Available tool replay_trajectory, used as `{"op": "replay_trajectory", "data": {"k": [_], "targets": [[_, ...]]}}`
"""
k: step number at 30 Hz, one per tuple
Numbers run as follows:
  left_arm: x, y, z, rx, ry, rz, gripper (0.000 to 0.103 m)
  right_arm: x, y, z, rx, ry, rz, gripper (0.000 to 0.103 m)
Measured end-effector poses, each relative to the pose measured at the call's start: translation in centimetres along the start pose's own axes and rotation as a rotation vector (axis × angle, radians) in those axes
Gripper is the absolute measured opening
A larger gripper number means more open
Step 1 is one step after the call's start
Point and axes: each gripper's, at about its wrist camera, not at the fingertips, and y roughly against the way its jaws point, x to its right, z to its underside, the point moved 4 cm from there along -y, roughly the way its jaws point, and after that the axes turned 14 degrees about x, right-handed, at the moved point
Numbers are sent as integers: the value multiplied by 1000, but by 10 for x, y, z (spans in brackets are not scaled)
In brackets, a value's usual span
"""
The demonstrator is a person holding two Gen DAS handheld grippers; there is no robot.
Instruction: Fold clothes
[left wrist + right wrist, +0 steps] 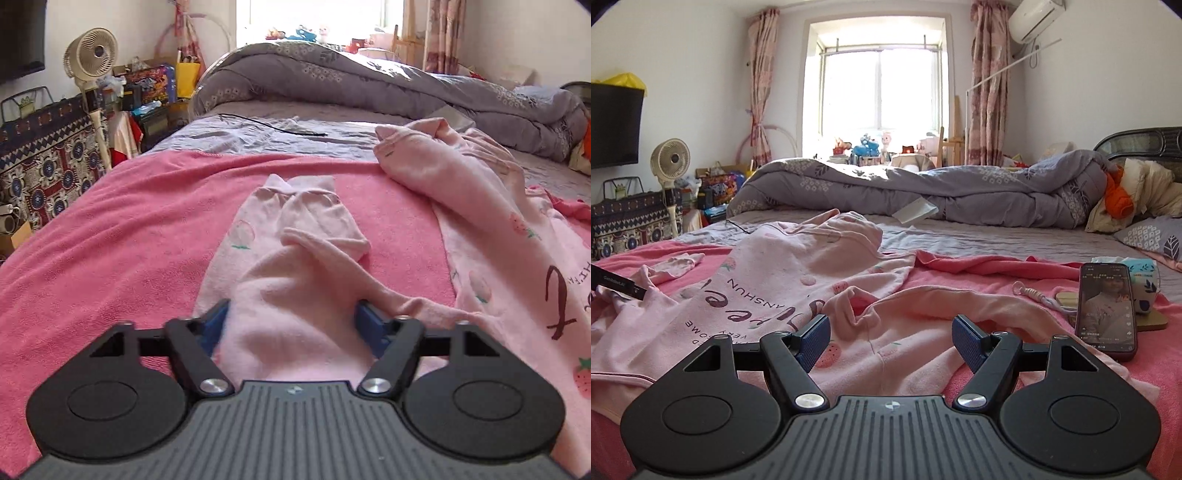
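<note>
The left gripper (291, 321) pinches the pink trousers (280, 258) on the pink blanket (110, 229) — the right gripper (890, 332) hangs spread above the pink top (768, 280).

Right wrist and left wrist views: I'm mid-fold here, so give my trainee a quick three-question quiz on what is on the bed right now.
1. True or false: the phone stands at the left edge of the right wrist view.
2. What does the left claw grip? A) the pink trousers B) the phone C) nothing
3. What colour is the blanket under the clothes?

Key: 1 false, it is at the right; 2 A; 3 pink.
</note>
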Motion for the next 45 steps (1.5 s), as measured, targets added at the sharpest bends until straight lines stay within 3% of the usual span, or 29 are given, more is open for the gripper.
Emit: {"op": "replay_trajectory", "data": {"k": [1,2,5,8,13,16,18,20,22,24,26,28,30,33,35,36,37,38,39,42,45], "targets": [[-7,5,-4,19,36,1,37,0,-2,-4,10,8,2,73],[-14,11,-8,37,71,3,12,-1,-3,-7,19,17,4,73],[-36,27,-21,93,178,7,10,-1,-9,-18,44,20,16,74],[-56,52,-29,162,215,-24,10,0,-14,-24,56,29,25,76],[-98,97,-28,265,247,-160,11,0,-19,-21,39,66,39,78],[-124,101,-10,185,181,-332,10,0,-25,-14,9,89,52,78],[-151,99,13,82,256,-360,10,1,-30,-10,-17,98,60,78],[-170,107,26,77,337,-368,10,2,-36,-6,-39,101,67,78],[-170,115,23,107,329,-354,11,3,-43,-4,-55,103,71,78],[-157,119,12,132,253,-331,18,3,-50,-5,-64,112,70,79],[-125,118,-6,167,140,-261,46,5,-62,-8,-77,130,70,81],[-91,112,-19,199,59,-160,80,7,-77,-8,-107,156,54,85],[-54,103,-30,231,-17,-39,87,6,-92,-4,-143,196,15,85],[-11,72,-22,182,-166,-17,89,3,-111,7,-192,250,5,85],[2,50,-9,118,-231,-41,89,8,-124,14,-222,240,16,82],[4,38,2,74,-252,-56,89,13,-129,17,-243,214,24,71],[5,27,13,30,-273,-70,92,19,-134,21,-269,181,30,52],[3,23,20,48,-264,-67,93,26,-138,26,-302,147,37,40],[-1,26,22,77,-237,-64,94,32,-142,33,-343,116,47,15],[-7,25,21,45,-202,-54,95,37,-135,39,-335,131,88,8],[-7,27,22,51,-208,-60,96,50,-114,26,-250,212,262,4]]}}
